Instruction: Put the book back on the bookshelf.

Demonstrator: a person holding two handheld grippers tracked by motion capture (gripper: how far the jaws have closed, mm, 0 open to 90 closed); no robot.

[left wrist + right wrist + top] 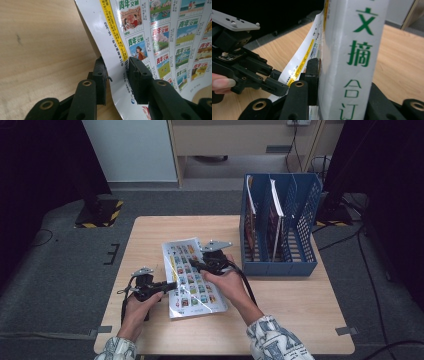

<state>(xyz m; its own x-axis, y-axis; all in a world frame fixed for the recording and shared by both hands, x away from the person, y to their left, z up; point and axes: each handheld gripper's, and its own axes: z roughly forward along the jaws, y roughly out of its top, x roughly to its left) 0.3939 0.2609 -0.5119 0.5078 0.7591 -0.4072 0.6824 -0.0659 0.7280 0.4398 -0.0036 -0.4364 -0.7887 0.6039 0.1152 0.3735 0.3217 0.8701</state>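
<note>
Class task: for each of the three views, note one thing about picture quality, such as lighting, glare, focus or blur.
High view: the table is evenly lit, the room's left and right sides fall into dark shadow. Left gripper view: the magazine cover is sharp with mild sheen along its white edge; the near black jaws look soft. Right gripper view: the magazine spine close to the lens is bright and slightly blurred, the background dark.
</note>
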